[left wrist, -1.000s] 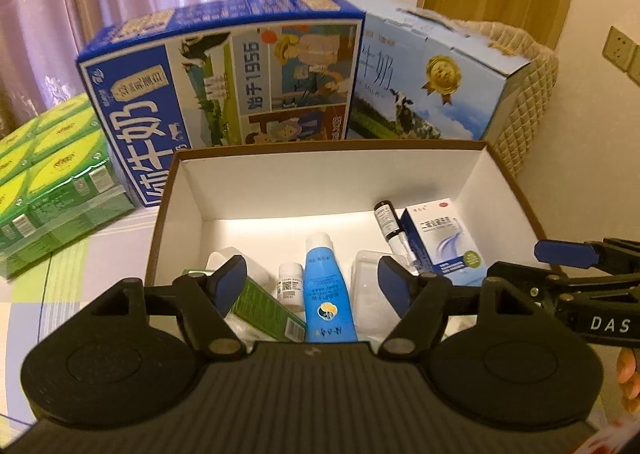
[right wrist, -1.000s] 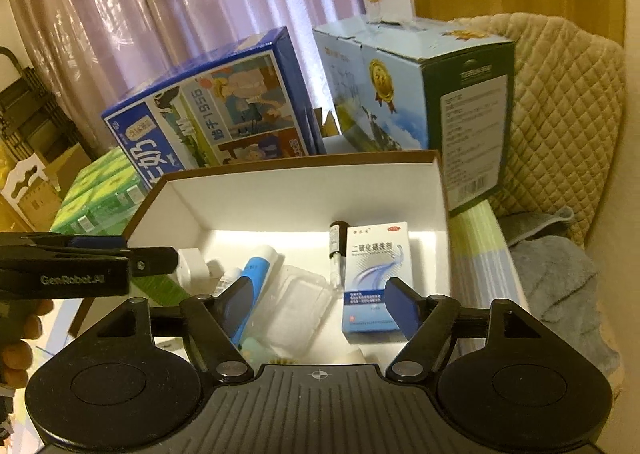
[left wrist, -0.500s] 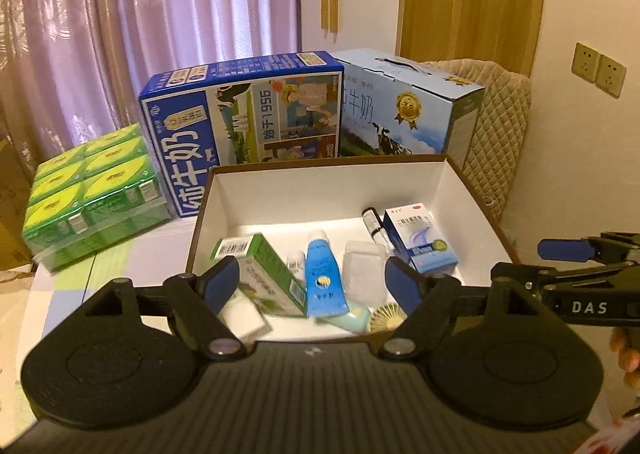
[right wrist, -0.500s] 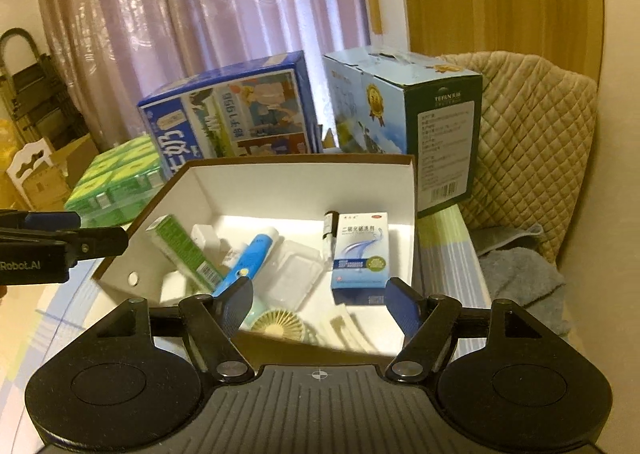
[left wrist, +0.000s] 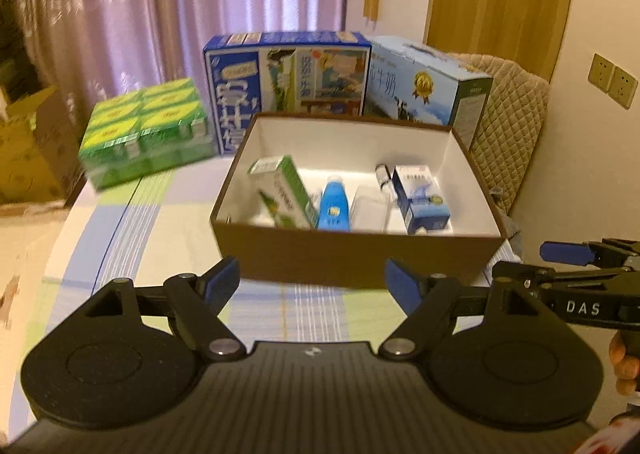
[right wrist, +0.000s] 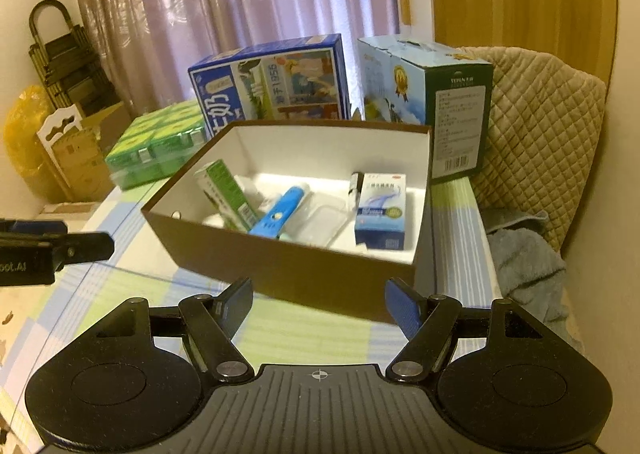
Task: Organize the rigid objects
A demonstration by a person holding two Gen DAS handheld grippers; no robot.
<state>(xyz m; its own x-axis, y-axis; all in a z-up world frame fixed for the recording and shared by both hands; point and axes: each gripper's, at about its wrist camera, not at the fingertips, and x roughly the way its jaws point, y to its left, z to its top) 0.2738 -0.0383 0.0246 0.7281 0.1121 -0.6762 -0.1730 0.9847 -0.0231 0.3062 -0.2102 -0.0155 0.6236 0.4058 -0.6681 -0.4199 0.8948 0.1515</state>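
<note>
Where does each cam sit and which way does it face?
Left wrist: on the left gripper, angled down at the brown box on the table; own jaws open and empty, the right gripper and some fingers at the right edge.
Right wrist: on the right gripper, facing the same box from further right; own jaws open, the left gripper at the left edge.
Shared: the box, blue tube, milk cartons.

box [left wrist: 352, 254]: I see it open-topped, brown outside, white inside, on the checked tablecloth.
green carton [left wrist: 286, 194]: I see it propped on a slant near the box's left wall.
blue tube [left wrist: 334, 206]: lying flat mid-box, cap towards the far wall.
clear case [left wrist: 370, 208]: flat, just right of the tube.
vial [right wrist: 355, 184]: dark-capped, beside the blue-and-white carton [right wrist: 382, 210] near the right wall.
</note>
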